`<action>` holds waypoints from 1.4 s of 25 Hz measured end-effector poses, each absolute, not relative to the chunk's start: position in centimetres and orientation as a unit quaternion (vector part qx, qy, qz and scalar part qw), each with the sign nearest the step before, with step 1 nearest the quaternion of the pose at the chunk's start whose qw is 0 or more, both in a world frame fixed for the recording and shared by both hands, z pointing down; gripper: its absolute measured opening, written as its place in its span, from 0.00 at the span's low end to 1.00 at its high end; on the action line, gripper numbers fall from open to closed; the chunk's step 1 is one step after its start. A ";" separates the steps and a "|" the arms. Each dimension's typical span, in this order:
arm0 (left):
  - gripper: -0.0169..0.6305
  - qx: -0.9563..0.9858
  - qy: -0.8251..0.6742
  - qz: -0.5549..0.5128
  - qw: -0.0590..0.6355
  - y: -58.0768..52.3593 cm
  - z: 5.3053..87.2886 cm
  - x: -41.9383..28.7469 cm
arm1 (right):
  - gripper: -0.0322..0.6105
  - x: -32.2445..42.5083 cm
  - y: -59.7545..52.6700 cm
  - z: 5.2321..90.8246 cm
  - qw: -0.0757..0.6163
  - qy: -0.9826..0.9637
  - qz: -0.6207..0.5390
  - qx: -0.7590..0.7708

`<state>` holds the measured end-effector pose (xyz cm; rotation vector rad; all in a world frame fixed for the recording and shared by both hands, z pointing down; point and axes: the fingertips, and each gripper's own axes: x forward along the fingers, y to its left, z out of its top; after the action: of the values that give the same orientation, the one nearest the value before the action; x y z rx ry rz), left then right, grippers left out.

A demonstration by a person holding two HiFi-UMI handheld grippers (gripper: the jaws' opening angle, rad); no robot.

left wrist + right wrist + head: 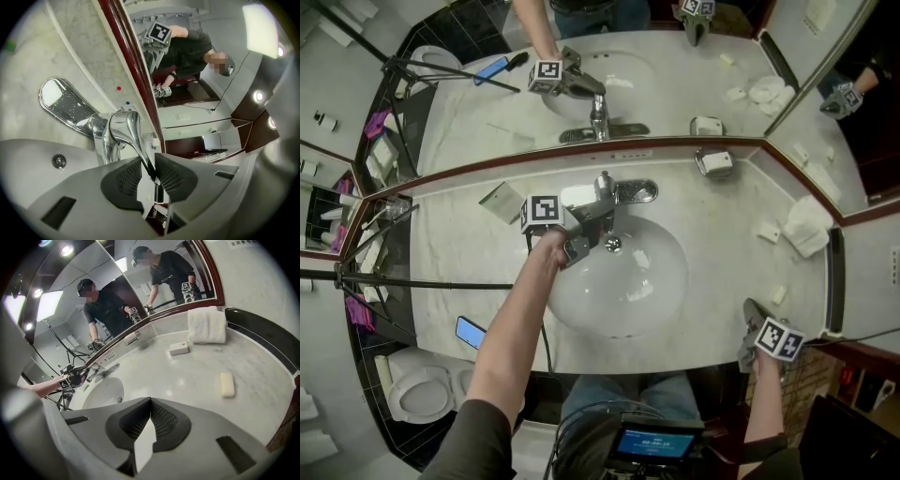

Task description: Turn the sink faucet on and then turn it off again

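The chrome faucet [604, 190] stands at the back of the white sink basin [628, 281], in front of the mirror. My left gripper [592, 220] reaches in from the left and is shut on the faucet's lever handle [127, 133]. In the left gripper view the thin end of the lever sits pinched between the dark pads [124, 185]. No water shows at the spout or in the basin. My right gripper [751, 307] rests at the counter's front right edge, shut with nothing in it [150, 420]. It is far from the faucet [101, 371].
The marble counter [731, 253] bears a folded white towel [806, 225], a soap bar [227, 384], a small white box [715, 162] and a card [501, 202]. A phone [470, 332] lies at the front left. A tripod [394, 281] and a toilet [417, 389] stand to the left.
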<state>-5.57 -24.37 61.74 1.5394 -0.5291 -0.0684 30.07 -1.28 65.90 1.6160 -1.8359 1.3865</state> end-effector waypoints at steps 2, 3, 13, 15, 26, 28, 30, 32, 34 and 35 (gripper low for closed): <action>0.14 0.684 -0.238 -0.031 0.689 -24.5 61.8 -5.6 | 0.06 30.0 -1.6 65.8 0.165 -0.645 0.485 0.566; 0.14 0.682 -0.240 -0.031 0.690 -24.5 61.8 -5.7 | 0.06 30.0 -1.7 65.7 0.166 -0.646 0.485 0.566; 0.14 0.663 -0.244 -0.032 0.707 -25.1 61.2 -5.9 | 0.06 30.4 -1.6 66.0 0.170 -0.642 0.488 0.567; 0.17 0.663 -0.244 -0.030 0.707 -25.6 61.0 -6.0 | 0.06 30.5 -1.5 66.1 0.170 -0.640 0.489 0.568; 0.18 0.633 -0.248 -0.049 0.732 -27.0 60.3 -6.3 | 0.06 30.3 -2.5 66.5 0.176 -0.639 0.490 0.566; 0.18 0.622 -0.249 -0.054 0.740 -27.3 60.3 -6.5 | 0.06 30.3 -2.7 66.6 0.178 -0.638 0.491 0.566; 0.18 0.621 -0.247 -0.046 0.742 -27.4 60.5 -6.5 | 0.06 30.4 -2.9 66.6 0.180 -0.639 0.490 0.565; 0.18 0.626 -0.243 -0.040 0.740 -27.5 60.5 -6.5 | 0.06 30.4 -3.1 66.5 0.181 -0.640 0.489 0.565; 0.18 0.622 -0.243 -0.044 0.743 -27.4 60.3 -6.4 | 0.06 30.4 -3.1 66.5 0.181 -0.640 0.489 0.565; 0.18 0.619 -0.243 -0.046 0.745 -27.4 60.3 -6.5 | 0.06 30.3 -3.1 66.5 0.180 -0.640 0.489 0.565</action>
<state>-6.46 -27.39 60.28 1.3559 -0.5322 -0.1000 30.29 -3.11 66.50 1.5953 -1.8092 1.3811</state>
